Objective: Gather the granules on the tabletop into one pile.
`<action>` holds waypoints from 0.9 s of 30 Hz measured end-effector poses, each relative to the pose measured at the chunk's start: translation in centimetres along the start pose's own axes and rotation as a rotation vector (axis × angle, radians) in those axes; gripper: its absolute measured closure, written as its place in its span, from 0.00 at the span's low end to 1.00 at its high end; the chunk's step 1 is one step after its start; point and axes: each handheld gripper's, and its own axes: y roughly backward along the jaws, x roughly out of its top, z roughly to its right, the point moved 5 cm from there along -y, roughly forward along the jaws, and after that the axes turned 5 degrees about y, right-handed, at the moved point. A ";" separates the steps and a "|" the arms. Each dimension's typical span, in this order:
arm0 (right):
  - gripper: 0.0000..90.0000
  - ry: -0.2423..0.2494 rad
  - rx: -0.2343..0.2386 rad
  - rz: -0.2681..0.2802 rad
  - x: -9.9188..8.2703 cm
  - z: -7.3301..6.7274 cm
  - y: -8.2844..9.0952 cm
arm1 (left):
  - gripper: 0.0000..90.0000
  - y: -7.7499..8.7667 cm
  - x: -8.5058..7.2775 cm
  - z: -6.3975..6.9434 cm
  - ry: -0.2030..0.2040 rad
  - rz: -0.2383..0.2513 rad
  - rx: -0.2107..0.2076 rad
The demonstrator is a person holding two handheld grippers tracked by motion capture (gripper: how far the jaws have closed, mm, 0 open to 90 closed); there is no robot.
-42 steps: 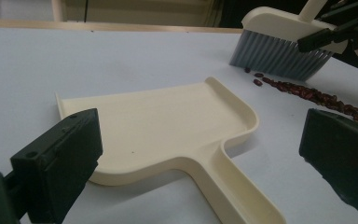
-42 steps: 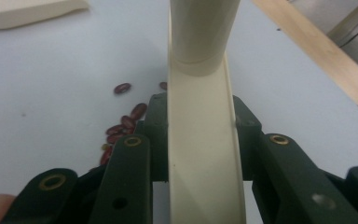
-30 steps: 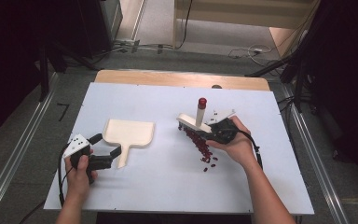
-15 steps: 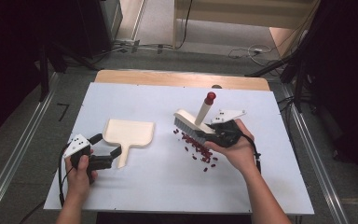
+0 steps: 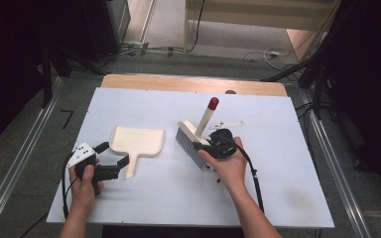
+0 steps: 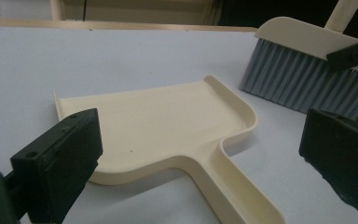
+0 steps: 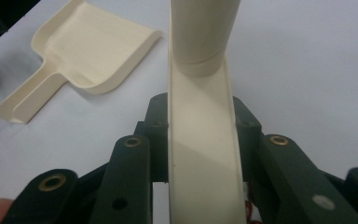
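1. Near the middle of the table (image 5: 278, 198), the right gripper (image 5: 219, 144) clamps the head of a cream brush (image 5: 194, 145); its jaws flank the brush back in the right gripper view, narrow and pressing on it, with the brush's red-tipped handle rising toward the far edge.
2. Toward the left edge lies the cream dustpan (image 5: 138, 141), flat on the table, its open mouth facing the far edge and its handle pointing back at the near edge.
3. At that handle the left gripper (image 5: 113, 171) waits with jaws wide, one on either side of the handle in the left gripper view, not pressing it.
4. The dustpan lies to the left of the brush, a clear gap between them; the grey bristles (image 6: 303, 86) run roughly along the pan's right side, so the likely coming sweep would carry the brush leftward.
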 end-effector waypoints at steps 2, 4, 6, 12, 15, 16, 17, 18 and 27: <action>0.72 -0.048 0.001 0.008 -0.4 0.9 0.4 | 0.00 0.0 0.0 0.0 0.001 0.000 0.001; 0.72 -0.078 -0.008 0.008 -0.9 1.7 0.7 | 0.00 0.0 0.0 0.0 0.002 0.000 0.001; 0.72 -0.107 -0.002 0.016 -1.3 2.3 1.1 | 0.00 0.0 0.0 0.0 0.001 -0.001 0.002; 0.72 -0.125 -0.020 0.031 -2.3 3.6 2.4 | 0.00 0.0 0.0 0.0 0.001 -0.002 0.003; 0.72 -0.107 0.002 0.040 -2.3 4.0 3.2 | 0.00 0.0 0.0 -0.1 0.001 -0.002 0.005; 0.72 -0.092 0.011 0.047 -2.2 4.0 3.6 | 0.00 0.0 0.0 0.0 0.004 0.000 0.005; 0.72 -0.071 0.021 0.055 -2.1 4.0 4.1 | 0.00 0.0 0.0 0.0 0.005 0.003 0.003; 0.72 -0.046 0.029 0.056 -2.0 3.9 4.6 | 0.00 0.0 0.0 0.0 0.004 0.001 0.003; 0.72 0.291 0.163 -0.004 -3.0 1.9 8.9 | 0.00 0.0 0.0 -0.1 0.015 0.006 0.003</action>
